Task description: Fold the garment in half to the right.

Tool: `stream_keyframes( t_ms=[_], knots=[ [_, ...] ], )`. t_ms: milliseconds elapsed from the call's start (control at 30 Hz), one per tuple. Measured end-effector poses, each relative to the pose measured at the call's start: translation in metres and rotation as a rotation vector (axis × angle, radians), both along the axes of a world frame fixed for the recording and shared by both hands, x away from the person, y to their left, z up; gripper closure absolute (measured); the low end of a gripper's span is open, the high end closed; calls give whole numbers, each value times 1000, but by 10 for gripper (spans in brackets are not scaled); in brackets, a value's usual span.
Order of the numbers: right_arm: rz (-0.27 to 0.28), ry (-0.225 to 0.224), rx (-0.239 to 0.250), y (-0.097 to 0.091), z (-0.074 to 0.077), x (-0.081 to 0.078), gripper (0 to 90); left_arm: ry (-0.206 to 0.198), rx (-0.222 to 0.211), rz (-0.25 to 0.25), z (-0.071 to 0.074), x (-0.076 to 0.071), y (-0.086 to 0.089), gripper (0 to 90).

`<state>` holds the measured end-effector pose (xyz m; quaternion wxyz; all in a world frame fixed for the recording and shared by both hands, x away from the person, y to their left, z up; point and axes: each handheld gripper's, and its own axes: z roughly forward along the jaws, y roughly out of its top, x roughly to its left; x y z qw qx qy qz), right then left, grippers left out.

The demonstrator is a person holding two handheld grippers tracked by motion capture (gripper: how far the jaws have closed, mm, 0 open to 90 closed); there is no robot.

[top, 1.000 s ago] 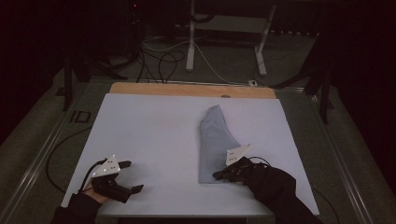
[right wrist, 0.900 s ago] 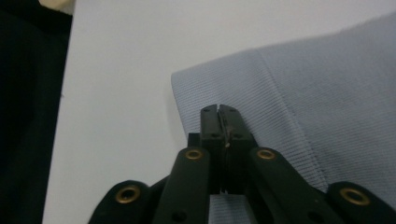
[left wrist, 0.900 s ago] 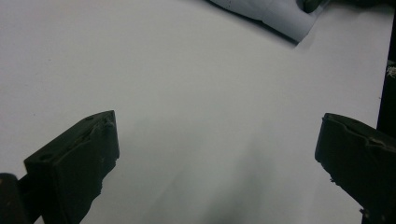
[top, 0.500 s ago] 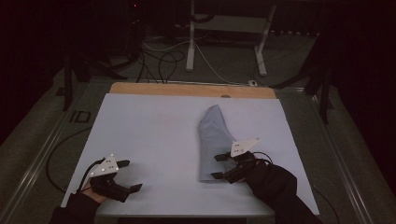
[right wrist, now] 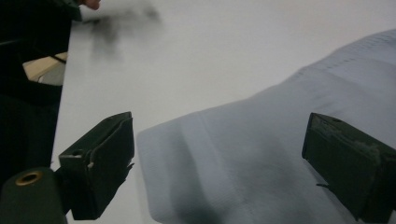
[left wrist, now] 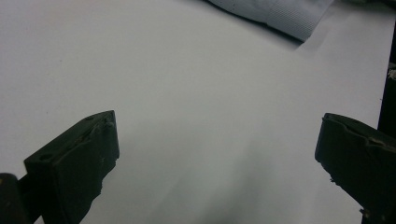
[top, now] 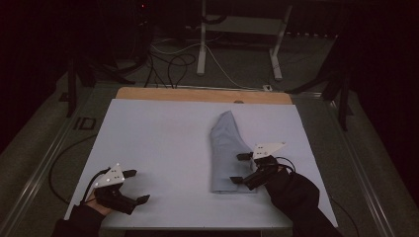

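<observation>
A folded pale blue-grey cloth (top: 226,150) lies on the white tabletop (top: 163,143), right of centre, narrow end pointing away. My right gripper (top: 239,168) hovers at the cloth's near right edge; its jaws have just been opening and stand wide with nothing pinched, the cloth (right wrist: 261,154) lying flat below them. My left gripper (top: 134,186) rests near the front left corner, open over bare table. The left gripper view has a corner of the cloth (left wrist: 275,14) at the top.
A wooden strip (top: 197,94) runs along the table's far edge. Cables and a white stand (top: 202,44) lie on the floor beyond. Metal rails (top: 44,163) flank the table. The table's front edge is close below both hands.
The right gripper has opened, let go of the cloth's near edge and lifted slightly. The cloth lies flat. The left gripper has kept still.
</observation>
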<state>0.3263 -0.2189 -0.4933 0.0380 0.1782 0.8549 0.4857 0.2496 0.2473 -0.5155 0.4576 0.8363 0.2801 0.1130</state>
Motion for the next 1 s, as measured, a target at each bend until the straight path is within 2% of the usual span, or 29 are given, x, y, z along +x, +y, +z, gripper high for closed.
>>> stream_keyframes(
  t_ms=[167, 233, 367, 533, 733, 1000],
  knots=[
    [-47, -12, 1, -11, -3, 1, 92, -3, -1, 2, 1, -1, 0, 8],
    [-65, -3, 3, -15, -5, 1, 92, -4, 2, 1, 1, -1, 0, 8],
    [-93, -7, -18, -25, -10, 0, 92, -6, 4, 7, 2, -1, 1, 8],
    [-130, 7, -14, -36, -18, -6, 92, -7, 3, 7, 2, -1, 0, 8],
    [-175, 16, -47, -46, -28, -14, 92, -4, 7, 0, 1, -1, -1, 8],
    [-227, -7, -66, -58, -33, -22, 92, -1, 7, 5, 0, -1, 0, 8]
  ],
)
